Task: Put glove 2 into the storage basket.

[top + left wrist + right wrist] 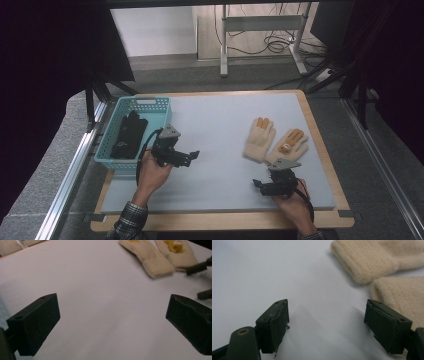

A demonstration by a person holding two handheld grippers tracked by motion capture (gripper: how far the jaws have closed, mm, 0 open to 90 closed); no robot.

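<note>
Table [220, 130] mat bare between you; both claws, left [192, 155] and right [257, 184], gape empty, right nearest the cream gloves [259, 139], likely first grab.

Both grippers [192, 155] [258, 184] agape, empty

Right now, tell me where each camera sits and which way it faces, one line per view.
High view: fixed above the person's side, looking forward and down on the table, basket, both hands and grippers.
Left gripper view: rides the left gripper, looking between its open jaws across the mat to the cream gloves.
Right gripper view: rides the right gripper, low, looking between its open jaws at the glove cuffs.
Shared: the gloves.
</note>
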